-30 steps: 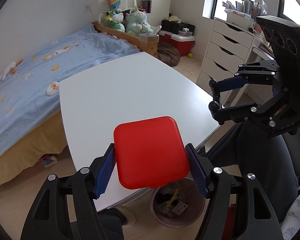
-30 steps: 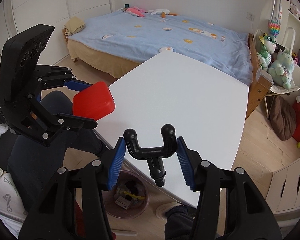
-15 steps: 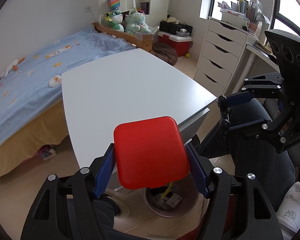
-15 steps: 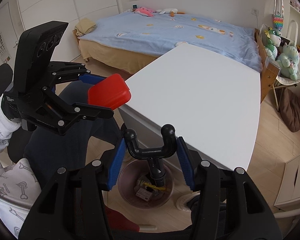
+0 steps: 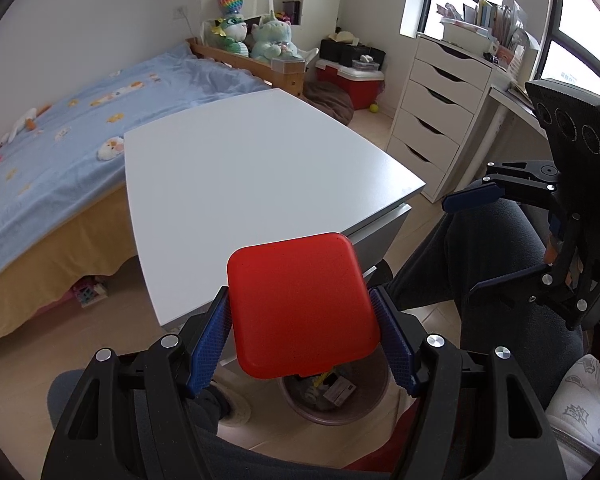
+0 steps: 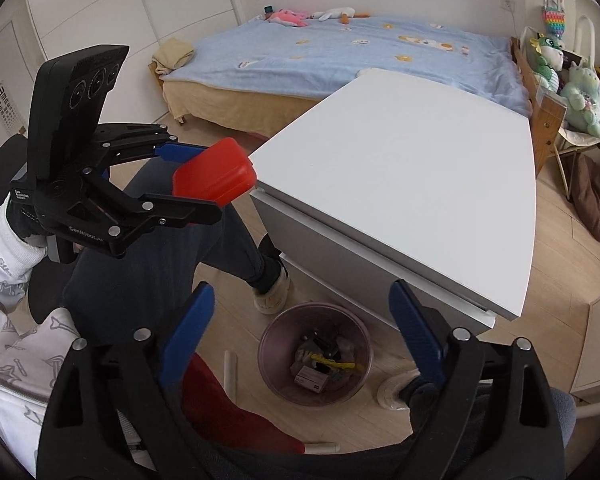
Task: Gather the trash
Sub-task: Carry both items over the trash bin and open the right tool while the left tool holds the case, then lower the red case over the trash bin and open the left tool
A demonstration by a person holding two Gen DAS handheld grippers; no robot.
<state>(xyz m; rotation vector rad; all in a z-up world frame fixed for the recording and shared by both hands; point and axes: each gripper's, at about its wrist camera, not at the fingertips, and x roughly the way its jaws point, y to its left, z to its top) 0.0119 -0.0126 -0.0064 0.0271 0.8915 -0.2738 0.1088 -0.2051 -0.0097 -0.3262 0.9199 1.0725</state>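
One red box is clamped between the pads of the left hand-held gripper above the bin beside the counter, the right hand-held gripper is spread wide and empty, and release over the bin is judged next

so by my count there's one red box, one trash bin, one white table, one bed, two grippers, two plush toys on the headboard and one white dresser.
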